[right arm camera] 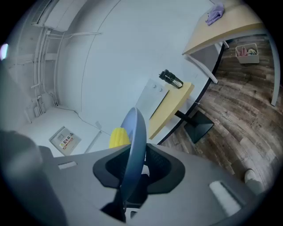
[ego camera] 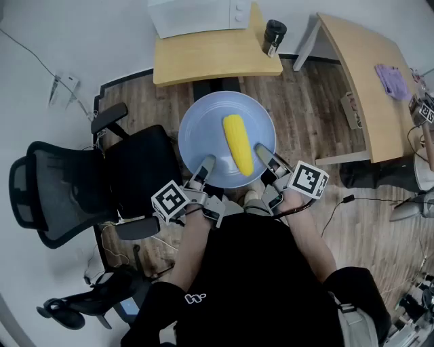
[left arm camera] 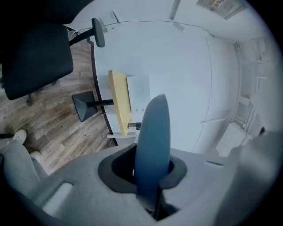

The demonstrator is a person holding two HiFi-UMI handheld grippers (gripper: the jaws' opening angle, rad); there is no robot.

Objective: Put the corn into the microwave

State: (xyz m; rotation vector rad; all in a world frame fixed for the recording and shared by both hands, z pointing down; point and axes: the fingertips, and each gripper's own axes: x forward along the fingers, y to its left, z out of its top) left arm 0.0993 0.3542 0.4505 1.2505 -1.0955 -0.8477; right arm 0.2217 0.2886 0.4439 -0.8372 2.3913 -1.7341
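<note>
Right claw (ego camera: pixel 260 150) on plate (ego camera: pixel 203 129), beside corn (ego camera: pixel 237 152)

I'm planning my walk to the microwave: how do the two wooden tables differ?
The front table carries the microwave and a dark bottle; the right table, a purple cloth. The front table lies straight ahead; the right table, off to the side. Both have pale wooden tops.

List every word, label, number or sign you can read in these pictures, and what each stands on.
None reads clearly.
White notice: red print, too small to read.
Black bottle: label too small to read.
White logo on the black shirt: no readable letters.
</note>
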